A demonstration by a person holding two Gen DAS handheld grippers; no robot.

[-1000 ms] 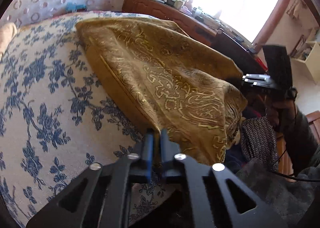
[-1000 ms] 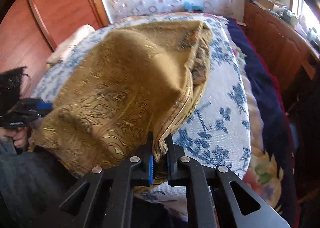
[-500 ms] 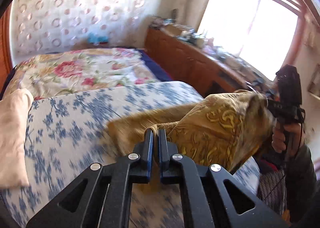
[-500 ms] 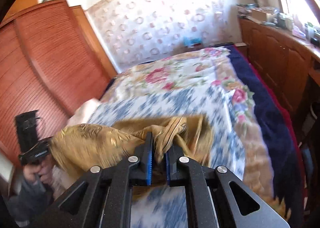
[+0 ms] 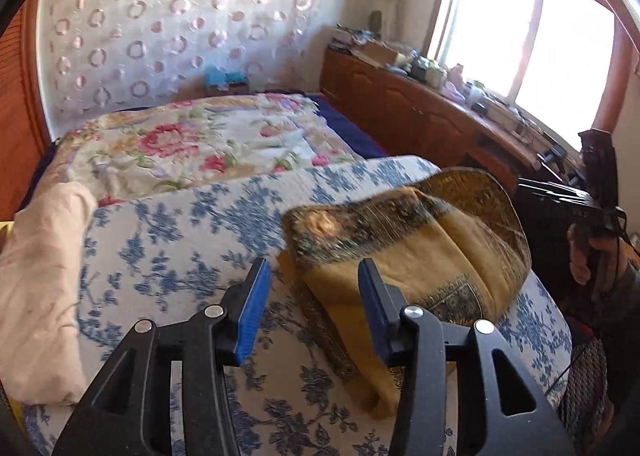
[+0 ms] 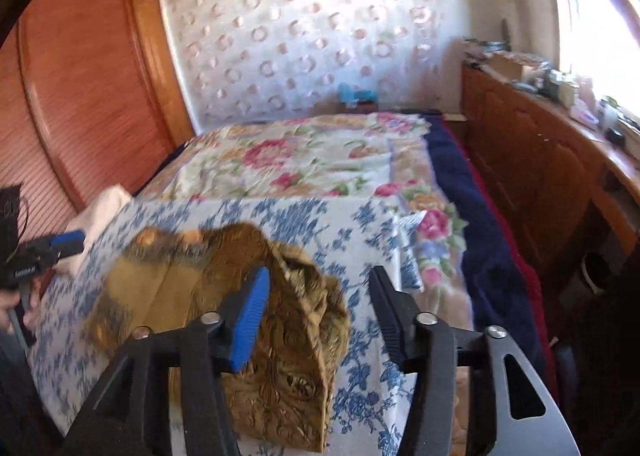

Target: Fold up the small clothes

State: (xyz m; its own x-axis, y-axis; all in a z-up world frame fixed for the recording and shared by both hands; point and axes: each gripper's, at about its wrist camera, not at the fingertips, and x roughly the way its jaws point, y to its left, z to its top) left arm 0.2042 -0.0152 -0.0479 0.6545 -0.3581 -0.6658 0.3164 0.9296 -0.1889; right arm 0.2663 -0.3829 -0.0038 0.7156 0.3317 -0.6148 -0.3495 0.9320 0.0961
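Gold cloth (image 5: pixel 420 256) lies bunched on the bed (image 5: pixel 180 232). Both tools, left tool (image 5: pixel 312 308) and right tool (image 6: pixel 320 316), are spread and empty. Pinch opposite corners next, evenly.

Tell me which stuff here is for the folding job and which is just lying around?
For the job:
gold patterned cloth
left gripper
right gripper
blue-flowered cover

Just lying about:
cream pillow
rose bedspread
wooden cabinet
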